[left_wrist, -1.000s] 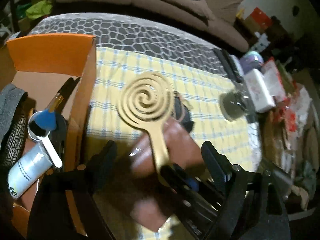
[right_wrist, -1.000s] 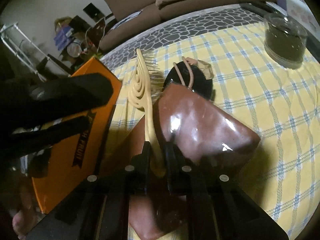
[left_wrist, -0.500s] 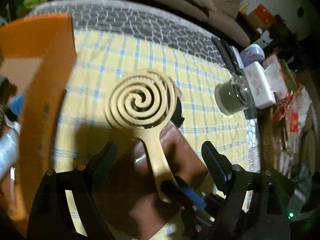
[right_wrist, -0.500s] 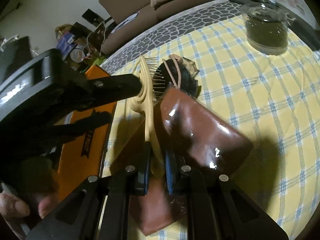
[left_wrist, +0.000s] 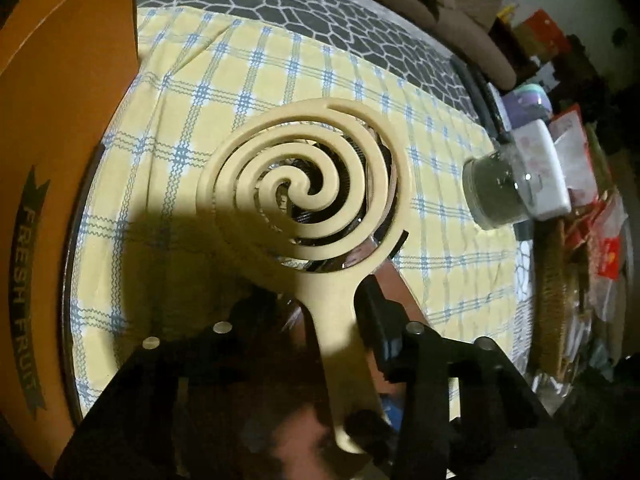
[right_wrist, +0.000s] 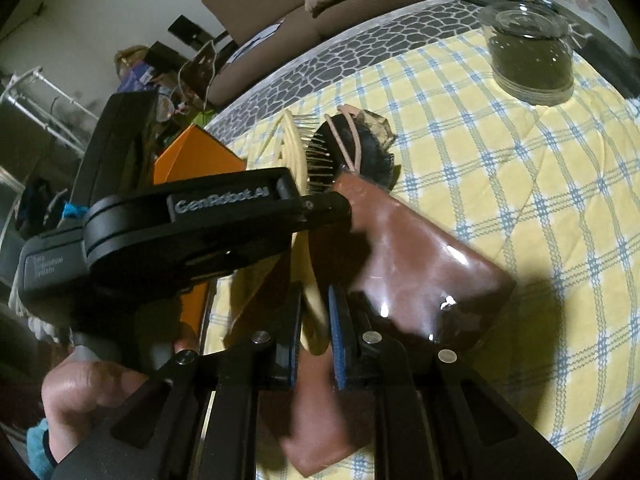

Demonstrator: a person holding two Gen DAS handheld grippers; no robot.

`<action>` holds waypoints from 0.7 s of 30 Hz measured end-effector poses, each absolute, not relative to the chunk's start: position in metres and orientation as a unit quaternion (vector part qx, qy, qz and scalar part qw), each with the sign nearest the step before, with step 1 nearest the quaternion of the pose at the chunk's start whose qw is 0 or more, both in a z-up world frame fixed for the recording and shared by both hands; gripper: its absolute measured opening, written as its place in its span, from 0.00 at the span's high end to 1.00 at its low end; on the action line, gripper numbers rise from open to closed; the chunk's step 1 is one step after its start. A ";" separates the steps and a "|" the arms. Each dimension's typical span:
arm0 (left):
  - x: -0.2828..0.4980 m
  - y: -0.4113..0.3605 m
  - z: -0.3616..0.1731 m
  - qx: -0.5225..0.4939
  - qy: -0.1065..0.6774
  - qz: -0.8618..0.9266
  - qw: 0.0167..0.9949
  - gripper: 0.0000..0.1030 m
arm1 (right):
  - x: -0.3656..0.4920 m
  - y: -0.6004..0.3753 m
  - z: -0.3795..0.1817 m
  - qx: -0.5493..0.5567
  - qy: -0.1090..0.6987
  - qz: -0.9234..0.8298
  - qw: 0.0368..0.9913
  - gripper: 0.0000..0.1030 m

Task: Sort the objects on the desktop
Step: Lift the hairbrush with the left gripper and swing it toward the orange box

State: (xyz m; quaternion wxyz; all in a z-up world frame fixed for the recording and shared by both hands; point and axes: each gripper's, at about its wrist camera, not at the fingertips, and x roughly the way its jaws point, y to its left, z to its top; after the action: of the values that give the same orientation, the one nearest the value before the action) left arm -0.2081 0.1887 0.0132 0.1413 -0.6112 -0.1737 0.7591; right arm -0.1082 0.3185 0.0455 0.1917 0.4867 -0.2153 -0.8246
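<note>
Right wrist view first: I record my right gripper [right_wrist: 314, 320] clenched on the lower handle of the cream plastic hairbrush with a flat spiral-cut head [right_wrist: 298, 160], its blue-lined pads pressing both faces of the handle. I see the brush standing on edge, bristles toward the glossy brown leather pouch [right_wrist: 404, 264] that lies on the yellow-and-blue checked cloth [right_wrist: 520, 168]. Just beyond the brush head I note a black round object with a pink elastic band [right_wrist: 368, 148], touching the pouch's far end.

My left gripper [left_wrist: 324, 300] reaches in from the side of the brush away from the pouch, held by a hand [right_wrist: 80, 396]. Its jaws have just been closing, and the handle sits between them just below the spiral head. In the left wrist view the right-hand finger [left_wrist: 376, 312] lies against the handle's edge; the other finger is in shadow, so I cannot tell whether it presses.

Beside the brush, on that same side, stands the orange cardboard box printed "FRESH FRUIT" [left_wrist: 60, 160]. Well beyond the pouch sits a clear glass jar of dark green contents [right_wrist: 532, 52].
</note>
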 end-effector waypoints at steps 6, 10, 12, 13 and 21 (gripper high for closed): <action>-0.207 0.178 0.016 -0.608 -0.224 0.746 0.154 0.83 | -0.109 0.307 0.050 0.486 -0.198 -0.827 0.200 0.91; -0.203 0.170 0.030 -0.595 -0.242 0.749 0.163 0.84 | -0.107 0.301 0.059 0.481 -0.189 -0.832 0.203 0.91; -0.201 0.164 0.039 -0.586 -0.252 0.751 0.169 0.84 | -0.105 0.301 0.064 0.475 -0.192 -0.834 0.205 0.89; -0.199 0.161 0.044 -0.581 -0.255 0.753 0.172 0.84 | -0.105 0.301 0.066 0.473 -0.193 -0.835 0.204 0.89; -0.184 0.143 0.083 -0.554 -0.270 0.761 0.200 0.84 | -0.103 0.301 0.086 0.459 -0.225 -0.834 0.207 0.74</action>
State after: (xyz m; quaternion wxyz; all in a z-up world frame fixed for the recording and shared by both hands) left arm -0.1845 0.1431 0.0826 0.1999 -0.5545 -0.2703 0.7613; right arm -0.1035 0.3007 0.0863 0.2070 0.4587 -0.2249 -0.8344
